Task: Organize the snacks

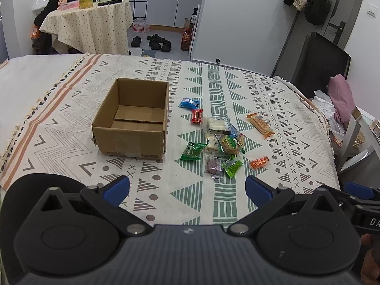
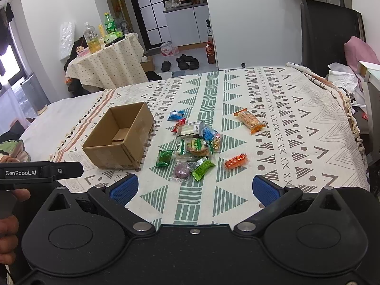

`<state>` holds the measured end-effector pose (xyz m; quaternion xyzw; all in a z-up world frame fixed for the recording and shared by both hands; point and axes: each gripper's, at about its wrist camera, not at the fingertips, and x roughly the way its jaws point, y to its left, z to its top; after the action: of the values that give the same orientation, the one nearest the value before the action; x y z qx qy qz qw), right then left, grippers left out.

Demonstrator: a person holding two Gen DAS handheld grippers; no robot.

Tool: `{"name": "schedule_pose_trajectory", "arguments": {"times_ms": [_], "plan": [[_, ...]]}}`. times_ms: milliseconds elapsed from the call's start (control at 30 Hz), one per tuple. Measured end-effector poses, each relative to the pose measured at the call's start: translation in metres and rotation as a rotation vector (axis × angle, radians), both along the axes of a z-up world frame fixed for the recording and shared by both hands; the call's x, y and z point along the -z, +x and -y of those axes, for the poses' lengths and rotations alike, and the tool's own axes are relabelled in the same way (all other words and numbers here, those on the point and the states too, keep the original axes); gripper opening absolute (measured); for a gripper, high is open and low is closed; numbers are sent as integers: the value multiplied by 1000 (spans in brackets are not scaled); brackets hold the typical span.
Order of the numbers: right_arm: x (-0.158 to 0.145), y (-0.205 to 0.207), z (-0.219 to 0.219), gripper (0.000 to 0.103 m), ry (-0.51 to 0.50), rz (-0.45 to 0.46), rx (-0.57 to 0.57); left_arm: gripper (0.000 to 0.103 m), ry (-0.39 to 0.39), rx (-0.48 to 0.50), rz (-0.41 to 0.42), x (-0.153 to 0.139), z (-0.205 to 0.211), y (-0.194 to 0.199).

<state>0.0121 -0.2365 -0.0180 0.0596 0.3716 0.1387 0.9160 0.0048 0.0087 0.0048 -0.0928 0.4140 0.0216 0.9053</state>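
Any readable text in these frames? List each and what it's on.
"GenRobot.AI": side of the left gripper, seen from the right wrist.
"DA", cut off by the frame edge: right gripper, seen from the left wrist.
Snack wrappers, box labels, bottles: print too small or blurred to read.

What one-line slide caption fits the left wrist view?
Open left gripper hovers above a patterned cloth, facing an empty cardboard box beside scattered snack packets.

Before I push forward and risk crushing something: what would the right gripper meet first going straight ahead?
Probably the patterned cloth first; the right gripper is open, and the purple snack lies just beyond. Depth is unclear.
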Motion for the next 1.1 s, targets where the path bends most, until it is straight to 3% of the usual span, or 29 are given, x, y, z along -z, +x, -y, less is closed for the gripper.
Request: {"name": "schedule_pose_trajectory", "arguments": {"times_ms": [533, 600, 767, 1100], "plan": [[32, 38, 12, 101, 31, -65, 18, 101, -67, 13, -29, 29, 7, 49], [38, 44, 15, 91, 47, -78, 19, 101, -63, 11, -28, 33, 10, 55], [47, 56, 21, 87, 77, -91, 26, 99, -92, 11, -37, 46, 17, 73], [75, 88, 29, 67, 148, -157, 63, 83, -142, 4, -115, 82, 28, 114]]}}
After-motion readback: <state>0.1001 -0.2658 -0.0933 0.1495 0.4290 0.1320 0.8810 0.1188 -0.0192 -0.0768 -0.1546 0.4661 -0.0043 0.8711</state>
